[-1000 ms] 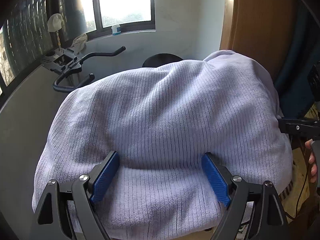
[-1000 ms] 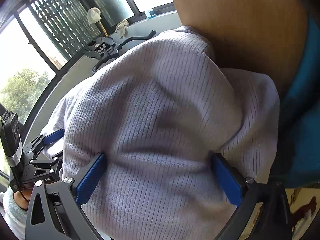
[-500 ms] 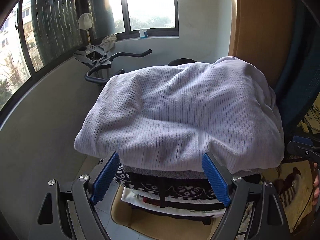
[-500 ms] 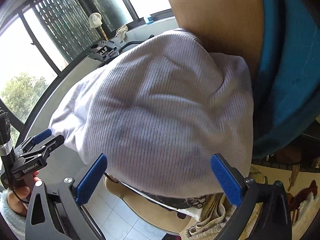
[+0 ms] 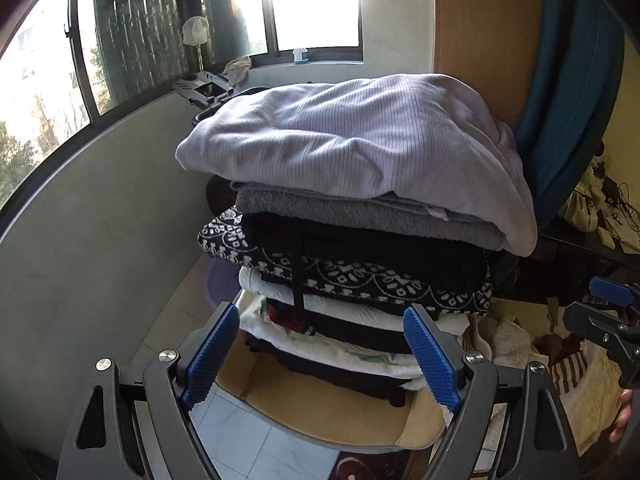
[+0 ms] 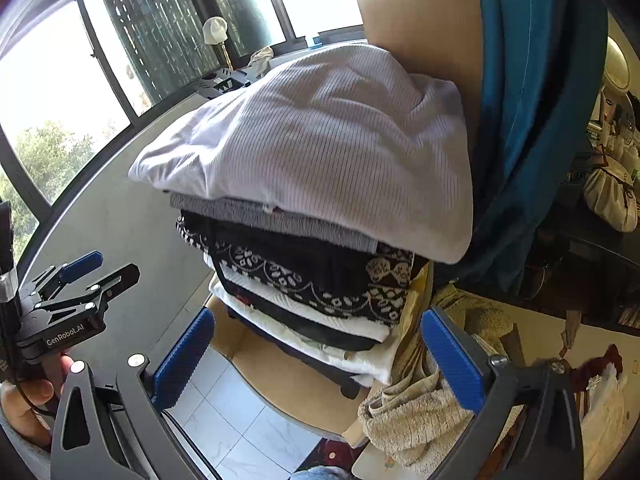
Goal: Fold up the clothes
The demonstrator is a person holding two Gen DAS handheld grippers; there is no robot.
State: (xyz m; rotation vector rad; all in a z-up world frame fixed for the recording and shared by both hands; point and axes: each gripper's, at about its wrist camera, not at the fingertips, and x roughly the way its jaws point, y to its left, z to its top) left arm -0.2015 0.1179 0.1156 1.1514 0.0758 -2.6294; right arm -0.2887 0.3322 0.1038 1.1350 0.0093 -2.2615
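A folded lavender ribbed garment (image 5: pixel 360 140) (image 6: pixel 328 152) lies on top of a tall stack of folded clothes. Under it are a grey towel (image 5: pixel 360 212), a black-and-white patterned piece (image 5: pixel 360 276) and white and dark layers. The stack rests on a tan chair seat (image 5: pixel 320 412). My left gripper (image 5: pixel 322 320) hangs in front of the stack's lower half, open, with nothing between its blue pads. My right gripper (image 6: pixel 318 320) stands the same way, open and empty. Each gripper shows in the other's view: the right gripper (image 5: pixel 612 320) at the right edge, the left gripper (image 6: pixel 80 280) at the left.
Behind the stack are a wooden panel (image 5: pixel 480 40), a teal fabric back (image 5: pixel 568 100), a window ledge and an exercise bike console (image 5: pixel 204 88). A beige towel (image 6: pixel 416 412) lies bunched at the chair's right. Pale floor tiles (image 5: pixel 240 440) show below the seat.
Both grippers have drawn back from the lavender garment, which lay between their pads a second ago. It stays on top of the stack, whose lower layers have come into view.
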